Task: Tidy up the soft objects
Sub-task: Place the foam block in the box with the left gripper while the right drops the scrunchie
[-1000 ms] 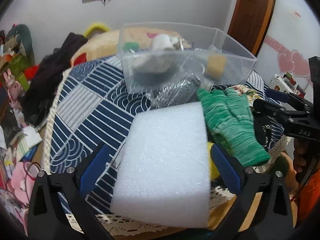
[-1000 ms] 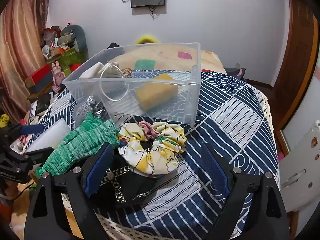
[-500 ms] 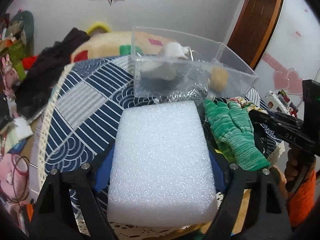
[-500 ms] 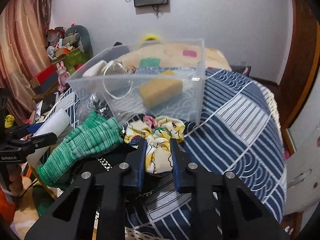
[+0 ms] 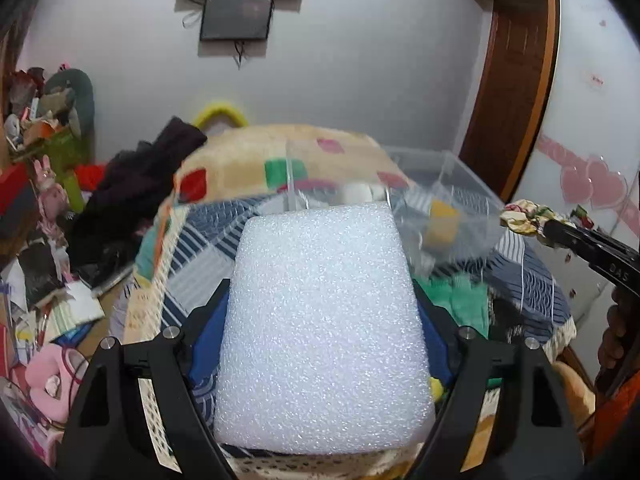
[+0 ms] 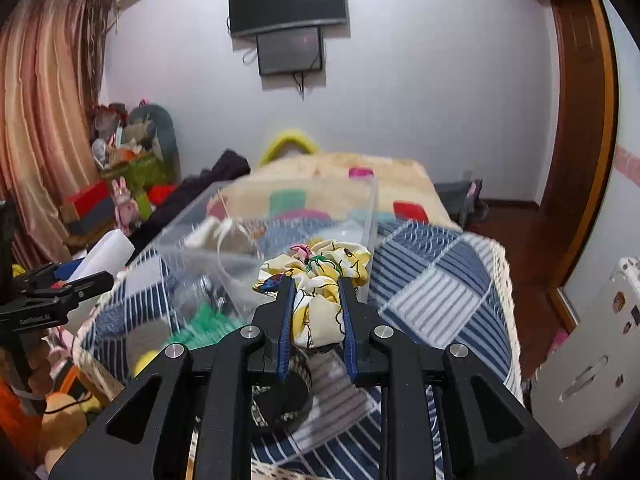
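My left gripper (image 5: 320,300) is shut on a big white foam block (image 5: 324,312) and holds it above the table, short of the clear plastic bin (image 5: 440,200). My right gripper (image 6: 316,292) is shut on a yellow floral scrunchie (image 6: 316,272) and holds it in the air at the bin's (image 6: 280,240) near wall. The scrunchie also shows in the left wrist view (image 5: 528,220), at the right gripper's tip. In the bin lie a yellow sponge (image 5: 440,220) and a white item (image 5: 356,192). A green glove (image 5: 460,296) lies on the table.
The table has a blue and white patterned cloth (image 6: 432,292). A black patterned band (image 6: 284,392) lies under my right gripper. A bed with a patchwork blanket (image 5: 280,168) stands behind the table. Clutter fills the floor at left (image 5: 48,280). A wooden door (image 6: 580,120) is at right.
Both grippers have risen off the table with their loads. The left closed on the foam block and lifted it; the right closed on the scrunchie and lifted it toward the bin.
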A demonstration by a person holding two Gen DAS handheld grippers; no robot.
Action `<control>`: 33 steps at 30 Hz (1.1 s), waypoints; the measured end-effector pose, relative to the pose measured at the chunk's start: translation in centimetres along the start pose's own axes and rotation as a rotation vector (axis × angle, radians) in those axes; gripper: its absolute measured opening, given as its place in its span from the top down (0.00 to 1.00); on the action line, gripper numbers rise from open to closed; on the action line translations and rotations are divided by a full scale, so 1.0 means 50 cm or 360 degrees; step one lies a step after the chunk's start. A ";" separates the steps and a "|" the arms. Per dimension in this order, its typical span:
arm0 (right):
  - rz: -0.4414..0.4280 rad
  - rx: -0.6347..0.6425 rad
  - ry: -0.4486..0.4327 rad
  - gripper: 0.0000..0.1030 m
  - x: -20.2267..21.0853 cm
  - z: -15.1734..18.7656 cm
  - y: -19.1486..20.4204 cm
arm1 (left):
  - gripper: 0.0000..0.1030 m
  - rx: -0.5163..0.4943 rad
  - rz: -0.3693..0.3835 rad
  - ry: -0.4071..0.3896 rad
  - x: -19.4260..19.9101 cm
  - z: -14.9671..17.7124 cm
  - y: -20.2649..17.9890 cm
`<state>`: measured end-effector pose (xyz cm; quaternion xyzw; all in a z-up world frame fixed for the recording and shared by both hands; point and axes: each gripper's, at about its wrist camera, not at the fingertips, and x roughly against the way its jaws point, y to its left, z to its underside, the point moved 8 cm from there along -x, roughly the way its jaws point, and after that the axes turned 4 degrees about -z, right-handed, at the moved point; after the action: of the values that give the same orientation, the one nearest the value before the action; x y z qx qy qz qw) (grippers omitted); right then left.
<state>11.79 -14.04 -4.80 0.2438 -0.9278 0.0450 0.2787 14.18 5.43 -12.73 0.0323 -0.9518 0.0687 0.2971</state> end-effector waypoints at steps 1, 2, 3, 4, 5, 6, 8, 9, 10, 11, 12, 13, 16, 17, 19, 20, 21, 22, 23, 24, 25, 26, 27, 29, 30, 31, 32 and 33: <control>-0.0001 0.0001 -0.0022 0.81 0.002 -0.009 -0.001 | 0.21 0.0005 -0.0001 -0.0020 0.004 -0.011 0.000; -0.0002 0.0007 -0.0044 0.81 0.005 -0.019 0.001 | 0.21 0.0010 -0.0005 -0.0040 0.006 -0.023 0.001; -0.0003 0.0014 -0.0059 0.81 0.005 -0.027 0.003 | 0.21 0.0013 -0.0008 -0.0055 0.006 -0.033 0.002; 0.0000 0.0020 -0.0077 0.81 0.005 -0.035 0.005 | 0.21 0.0018 -0.0013 -0.0075 0.006 -0.047 0.002; 0.0000 0.0026 -0.0099 0.81 0.005 -0.046 0.007 | 0.21 0.0023 -0.0013 -0.0089 0.005 -0.057 0.002; -0.0002 0.0028 -0.0112 0.81 0.007 -0.050 0.008 | 0.21 0.0028 -0.0013 -0.0105 0.005 -0.066 0.001; -0.0010 0.0035 -0.0143 0.81 0.004 -0.067 0.010 | 0.21 0.0039 -0.0031 -0.0147 0.004 -0.091 0.000; -0.0009 0.0044 -0.0158 0.81 0.002 -0.075 0.013 | 0.21 0.0036 -0.0036 -0.0160 0.002 -0.100 -0.002; -0.0004 0.0048 -0.0170 0.81 -0.001 -0.083 0.014 | 0.21 0.0027 -0.0049 -0.0172 -0.001 -0.113 -0.006; -0.0004 0.0055 -0.0178 0.81 -0.003 -0.089 0.017 | 0.21 0.0019 -0.0056 -0.0182 -0.005 -0.123 -0.009; -0.0008 0.0059 -0.0189 0.81 -0.008 -0.096 0.019 | 0.21 0.0012 -0.0059 -0.0191 -0.006 -0.126 -0.013; -0.0012 0.0060 -0.0195 0.81 -0.011 -0.099 0.021 | 0.21 0.0001 -0.0062 -0.0205 -0.009 -0.136 -0.019; -0.0026 0.0066 -0.0212 0.81 -0.028 -0.114 0.028 | 0.21 -0.0030 -0.0069 -0.0235 -0.021 -0.162 -0.037; -0.0035 0.0063 -0.0215 0.81 -0.036 -0.120 0.031 | 0.21 -0.0036 -0.0061 -0.0238 -0.026 -0.169 -0.041; -0.0047 0.0062 -0.0217 0.81 -0.047 -0.126 0.034 | 0.21 -0.0049 -0.0046 -0.0236 -0.038 -0.182 -0.049; -0.0053 0.0059 -0.0214 0.81 -0.057 -0.129 0.036 | 0.21 -0.0059 -0.0041 -0.0228 -0.047 -0.188 -0.054; -0.0061 0.0059 -0.0210 0.81 -0.065 -0.132 0.038 | 0.21 -0.0073 -0.0036 -0.0221 -0.058 -0.193 -0.059; -0.0064 0.0062 -0.0205 0.81 -0.074 -0.133 0.039 | 0.21 -0.0086 -0.0040 -0.0213 -0.066 -0.196 -0.064; -0.0061 0.0070 -0.0191 0.81 -0.088 -0.136 0.041 | 0.21 -0.0095 -0.0047 -0.0206 -0.075 -0.199 -0.066; -0.0062 0.0074 -0.0183 0.81 -0.094 -0.135 0.043 | 0.21 -0.0101 -0.0050 -0.0199 -0.084 -0.200 -0.068; -0.0065 0.0076 -0.0170 0.81 -0.104 -0.135 0.044 | 0.21 -0.0106 -0.0047 -0.0182 -0.099 -0.201 -0.070; -0.0064 0.0079 -0.0151 0.81 -0.117 -0.133 0.044 | 0.21 -0.0106 -0.0045 -0.0167 -0.110 -0.199 -0.071; -0.0062 0.0080 -0.0129 0.81 -0.131 -0.130 0.044 | 0.21 -0.0103 -0.0042 -0.0149 -0.122 -0.200 -0.071; -0.0064 0.0075 -0.0090 0.81 -0.149 -0.121 0.040 | 0.21 -0.0085 -0.0039 -0.0087 -0.156 -0.196 -0.069; -0.0069 0.0075 -0.0064 0.81 -0.160 -0.116 0.038 | 0.21 -0.0082 -0.0041 -0.0059 -0.173 -0.192 -0.069; -0.0073 0.0070 -0.0035 0.81 -0.172 -0.109 0.035 | 0.21 -0.0082 -0.0041 -0.0028 -0.191 -0.184 -0.070; -0.0072 0.0067 -0.0007 0.81 -0.182 -0.102 0.033 | 0.21 -0.0084 -0.0042 -0.0005 -0.203 -0.180 -0.071; -0.0073 0.0065 0.0030 0.81 -0.195 -0.092 0.030 | 0.21 -0.0088 -0.0043 0.0017 -0.215 -0.175 -0.072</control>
<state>20.43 -7.56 -6.09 0.2701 -0.9183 0.0597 0.2833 28.29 3.41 -11.34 0.0368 -0.9513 0.0386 0.3037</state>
